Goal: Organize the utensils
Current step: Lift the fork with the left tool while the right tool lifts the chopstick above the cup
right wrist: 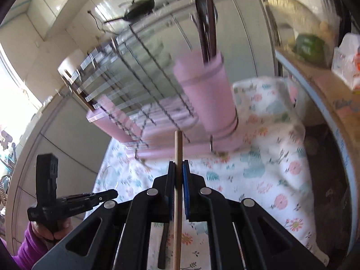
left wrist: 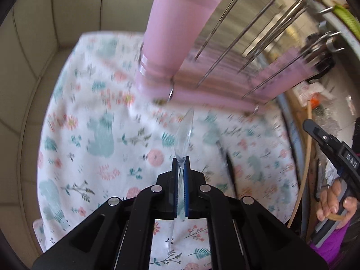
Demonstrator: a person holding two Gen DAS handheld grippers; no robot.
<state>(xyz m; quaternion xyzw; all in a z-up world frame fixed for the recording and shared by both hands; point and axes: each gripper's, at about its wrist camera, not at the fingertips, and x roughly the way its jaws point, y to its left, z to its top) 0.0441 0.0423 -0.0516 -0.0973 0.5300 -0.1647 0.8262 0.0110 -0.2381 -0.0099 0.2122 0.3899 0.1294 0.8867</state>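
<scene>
In the left wrist view my left gripper (left wrist: 180, 159) is shut on a clear plastic utensil (left wrist: 185, 128), which sticks out forward over the floral cloth (left wrist: 94, 117). In the right wrist view my right gripper (right wrist: 179, 163) is shut on a wooden chopstick (right wrist: 178, 144) that points toward the pink utensil cup (right wrist: 207, 94). That cup (left wrist: 175, 29) hangs on a pink-based wire dish rack (right wrist: 144, 103) and holds dark utensils (right wrist: 207, 22). Each view also catches the other gripper: the right one (left wrist: 307, 124) with its chopstick (left wrist: 301, 168), the left one (right wrist: 113, 194).
A dark slim utensil (left wrist: 229, 166) lies on the cloth right of my left gripper. A cluttered shelf (right wrist: 319, 85) with bags and a green vegetable (right wrist: 310, 45) borders the cloth on the right. Pale cabinet panels (left wrist: 45, 45) stand behind and to the left. Dark pans (right wrist: 139, 6) hang on the wall.
</scene>
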